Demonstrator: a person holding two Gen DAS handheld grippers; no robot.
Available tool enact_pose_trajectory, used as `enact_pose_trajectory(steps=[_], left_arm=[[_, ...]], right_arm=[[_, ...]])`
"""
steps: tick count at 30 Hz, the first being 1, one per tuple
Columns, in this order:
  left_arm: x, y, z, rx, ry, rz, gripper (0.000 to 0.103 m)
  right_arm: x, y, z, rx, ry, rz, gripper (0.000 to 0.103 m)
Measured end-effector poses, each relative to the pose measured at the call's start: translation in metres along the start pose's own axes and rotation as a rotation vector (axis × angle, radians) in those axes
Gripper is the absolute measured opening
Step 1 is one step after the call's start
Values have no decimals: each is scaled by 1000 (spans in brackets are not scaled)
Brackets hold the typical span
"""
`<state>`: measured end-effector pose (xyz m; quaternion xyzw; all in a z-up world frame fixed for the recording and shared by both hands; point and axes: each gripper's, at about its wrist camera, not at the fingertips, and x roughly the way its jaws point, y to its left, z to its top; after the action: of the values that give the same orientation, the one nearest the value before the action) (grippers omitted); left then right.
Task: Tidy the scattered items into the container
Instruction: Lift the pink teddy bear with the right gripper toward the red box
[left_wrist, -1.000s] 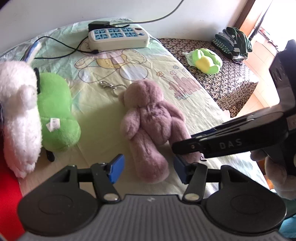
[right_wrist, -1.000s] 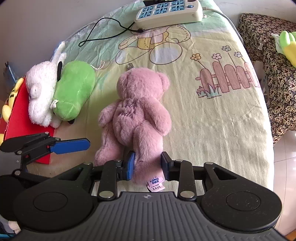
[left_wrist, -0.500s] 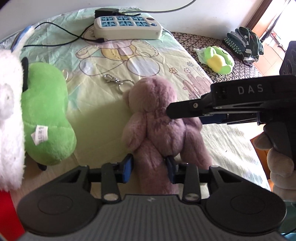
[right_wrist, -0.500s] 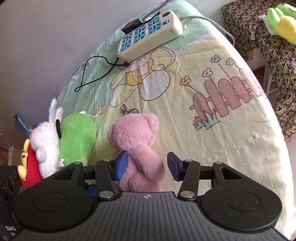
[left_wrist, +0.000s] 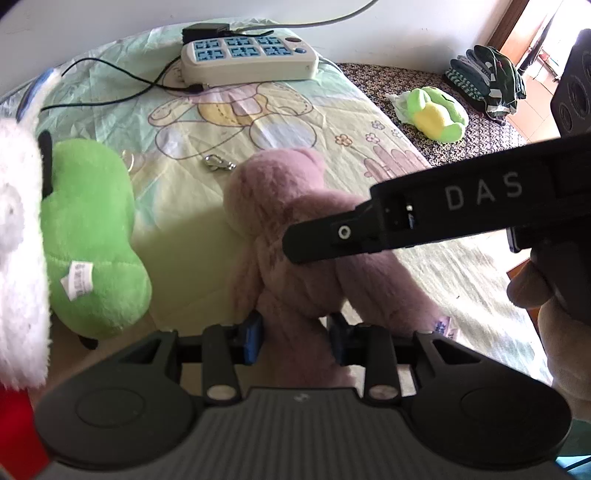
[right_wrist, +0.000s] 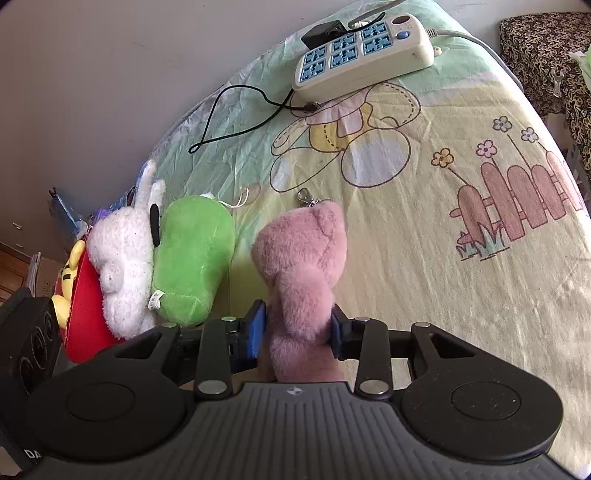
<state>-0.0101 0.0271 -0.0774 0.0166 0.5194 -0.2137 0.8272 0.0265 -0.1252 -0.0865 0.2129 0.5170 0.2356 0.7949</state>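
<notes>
Pink bear (right_wrist: 301, 273) lies on the cartoon bedsheet (right_wrist: 424, 229), just beside the green plush (right_wrist: 192, 258) and white plush (right_wrist: 122, 266). Your left gripper (left_wrist: 295, 341) has its fingers clamped on one leg, and your right gripper (right_wrist: 297, 332) has fingers closing on the bear's lower body, fur already bulging between the pads. Judging by the pile, it is light, soft and squashy, so it will flop from whichever end you hold. Grip deep into the stuffing of the torso or thigh, not just surface fur. Mind the metal clip (right_wrist: 306, 197) at its head, which may snag. No container is clearly visible.
</notes>
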Motion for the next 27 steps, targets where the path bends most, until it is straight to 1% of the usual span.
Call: enact_pose_trajectory(steps=[5,9,11,15,20,24,27], left_arm=[[-2,-8,-2,23,-1,33,27],[-20,-13,-3,29,-46,32,27],[-33,-16,-3,34,-82,32,27],[-61,-22,-3,36,-155,32,27],[-98,-21,-8,22,-246,33,27],[-129,-14,-15,14,-319,42,27],[-153,-3,-20,4,-367,36,27]], right_arm=[[-3,3,-3,-7,3,-13,36],[-19,19,-10,-62,-43,-30,36],[-30,26,-12,-79,-70,-30,35],[-53,43,-17,-117,-143,-22,35],[-75,72,-32,-197,-256,-15,35],[-88,96,-41,-265,-336,7,35],[-96,114,-44,-286,-381,31,35]])
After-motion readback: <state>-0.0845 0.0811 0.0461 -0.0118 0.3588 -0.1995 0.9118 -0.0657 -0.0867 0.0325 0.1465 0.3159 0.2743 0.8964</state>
